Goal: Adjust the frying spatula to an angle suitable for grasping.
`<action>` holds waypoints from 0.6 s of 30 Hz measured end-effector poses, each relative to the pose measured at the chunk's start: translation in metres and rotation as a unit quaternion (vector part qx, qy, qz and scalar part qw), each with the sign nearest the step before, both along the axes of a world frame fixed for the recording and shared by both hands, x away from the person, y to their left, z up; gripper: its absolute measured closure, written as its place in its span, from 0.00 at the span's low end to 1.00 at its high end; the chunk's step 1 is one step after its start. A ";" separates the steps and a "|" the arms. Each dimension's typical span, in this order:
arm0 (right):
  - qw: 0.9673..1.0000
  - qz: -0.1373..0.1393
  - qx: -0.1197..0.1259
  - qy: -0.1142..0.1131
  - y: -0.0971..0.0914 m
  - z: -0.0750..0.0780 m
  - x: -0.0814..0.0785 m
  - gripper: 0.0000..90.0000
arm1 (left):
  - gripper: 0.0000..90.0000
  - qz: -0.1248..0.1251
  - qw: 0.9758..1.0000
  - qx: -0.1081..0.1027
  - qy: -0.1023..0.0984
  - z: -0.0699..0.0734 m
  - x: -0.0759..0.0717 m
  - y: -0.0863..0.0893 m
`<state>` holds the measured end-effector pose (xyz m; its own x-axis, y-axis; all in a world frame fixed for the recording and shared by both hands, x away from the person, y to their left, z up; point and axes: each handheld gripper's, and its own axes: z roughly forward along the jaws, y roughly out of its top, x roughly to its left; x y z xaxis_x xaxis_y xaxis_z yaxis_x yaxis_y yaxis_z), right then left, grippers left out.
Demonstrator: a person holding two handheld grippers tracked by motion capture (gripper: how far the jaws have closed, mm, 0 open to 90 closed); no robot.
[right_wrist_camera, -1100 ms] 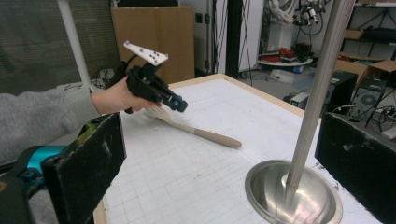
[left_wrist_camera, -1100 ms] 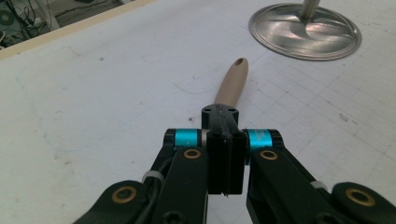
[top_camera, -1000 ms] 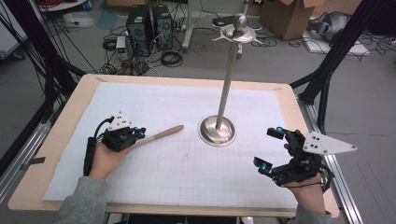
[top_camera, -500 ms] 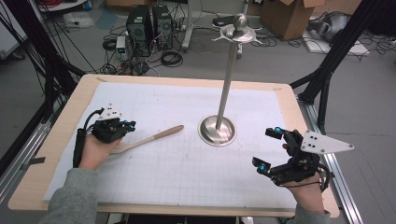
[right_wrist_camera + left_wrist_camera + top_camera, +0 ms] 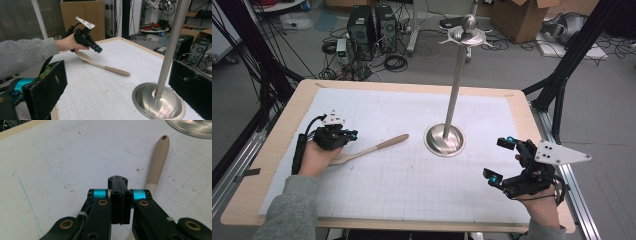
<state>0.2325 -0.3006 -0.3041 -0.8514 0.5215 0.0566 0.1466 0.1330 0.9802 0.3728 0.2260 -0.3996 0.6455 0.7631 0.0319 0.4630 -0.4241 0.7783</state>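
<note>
the wooden spatula (image 5: 371, 149) lies flat on the white grid sheet (image 5: 402, 185), blade end toward the left gripper (image 5: 349, 134), handle end toward the base of the metal stand (image 5: 445, 139). in the high view the blade passes just under and to the near side of the left gripper. in the left gripper view the handle (image 5: 158, 162) runs up along the right of the closed jaws, beside them and not between them. in the right gripper view the left gripper (image 5: 98, 49) hangs just above the blade, with a gap to the wood; whether any part touches the spatula cannot be told.

left gripper: jaws pressed together, nothing between them. held in the person's left hand (image 5: 314, 157), grey sleeve behind it, cable trailing back along the forearm.

right gripper (image 5: 500, 161): jaws spread wide, nothing between them. it sits well apart from the spatula, to the far right of the sheet near the table's right edge, with the stand's base lying between it and the left gripper. in its own view its two padded jaws frame the stand's round base (image 5: 160, 103) and pole. a grey three-cornered plate tops this gripper.

the stand is upright, its base resting on the sheet just beyond the spatula's handle tip, near but apart. the wooden table (image 5: 277, 150) carries the sheet.
</note>
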 end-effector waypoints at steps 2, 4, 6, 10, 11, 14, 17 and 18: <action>1.000 0.000 -0.001 -0.001 0.000 0.000 0.000 0.01 | 1.00 -0.004 1.000 0.006 0.004 -0.001 0.000 -0.003; 1.000 0.001 -0.002 -0.004 0.001 0.000 0.000 0.01 | 1.00 -0.007 1.000 0.013 0.007 -0.003 0.000 -0.005; 1.000 0.001 -0.002 -0.003 0.001 0.001 -0.001 0.01 | 1.00 -0.011 1.000 0.018 0.010 -0.005 0.001 -0.007; 1.000 0.002 -0.001 -0.007 0.000 0.001 -0.001 0.01 | 1.00 -0.015 0.999 0.023 0.020 -0.010 0.000 -0.007; 1.000 0.002 -0.001 -0.007 0.000 0.001 -0.001 0.01 | 1.00 -0.018 0.999 0.025 0.023 -0.012 0.000 -0.007; 1.000 0.001 -0.002 -0.002 0.001 0.000 -0.001 0.01 | 1.00 -0.022 0.999 0.036 0.033 -0.016 -0.001 -0.010; 1.000 0.001 -0.003 -0.002 0.002 0.000 0.000 0.01 | 1.00 -0.037 0.998 0.047 0.033 -0.017 -0.003 -0.015; 1.000 0.002 -0.003 -0.001 0.002 0.000 -0.001 0.01 | 1.00 -0.040 0.998 0.046 0.034 -0.018 -0.003 -0.018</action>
<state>0.2319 -0.2986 -0.3038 -0.8531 0.5192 0.0516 0.1445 0.1401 0.9795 0.3695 0.2084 -0.4176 0.7068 0.7053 0.0538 0.4758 -0.5303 0.7018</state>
